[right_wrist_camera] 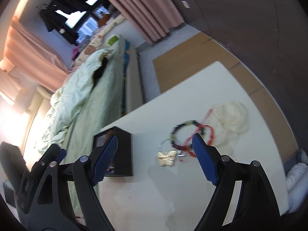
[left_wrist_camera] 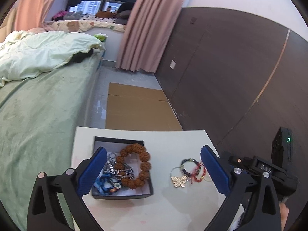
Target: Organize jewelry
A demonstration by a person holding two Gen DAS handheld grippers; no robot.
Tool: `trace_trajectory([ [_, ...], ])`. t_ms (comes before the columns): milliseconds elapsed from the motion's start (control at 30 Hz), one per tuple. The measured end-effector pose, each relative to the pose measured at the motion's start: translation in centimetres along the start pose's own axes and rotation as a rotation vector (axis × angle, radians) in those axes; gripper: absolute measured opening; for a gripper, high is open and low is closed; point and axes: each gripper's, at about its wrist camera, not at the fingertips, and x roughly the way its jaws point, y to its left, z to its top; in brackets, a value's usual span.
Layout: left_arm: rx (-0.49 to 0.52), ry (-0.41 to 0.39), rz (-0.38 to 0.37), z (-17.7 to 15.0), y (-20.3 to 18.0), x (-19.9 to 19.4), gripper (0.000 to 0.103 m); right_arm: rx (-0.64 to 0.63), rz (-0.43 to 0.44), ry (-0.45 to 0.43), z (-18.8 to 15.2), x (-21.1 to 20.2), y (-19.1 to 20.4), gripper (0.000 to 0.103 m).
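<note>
Both my tongs hang released over the table, nothing in either.

On the left, the black box holds the brown bead bracelet and a blue-and-silver tangle. My left tongs gape above it. Right of the box, on the bare top, lie the butterfly bangle, the dark bead bracelet and the red bracelet, overlapping; my right tongs spread wide over them. Farthest right sits a pale pouch.
</note>
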Motion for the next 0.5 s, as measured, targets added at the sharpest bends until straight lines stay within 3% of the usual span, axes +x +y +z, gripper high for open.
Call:
trace_trajectory([
  [200, 0.051, 0.043, -0.037, -1.0, -2.8, 1.9, 0.089, 0.078, -0.063, 0.028, 0.5, 0.4, -2.7, 0.076],
  [400, 0.050, 0.111, -0.091, -2.0, -4.7, 4.6, 0.067, 0.112, -0.094, 0.064, 0.8, 1.1, -4.2, 0.046],
  [500, 0.014, 0.152, -0.120, -2.4, -4.8, 6.2, 0.054, 0.130, -0.107, 0.091, 0.7, 1.8, -4.9, 0.038],
])
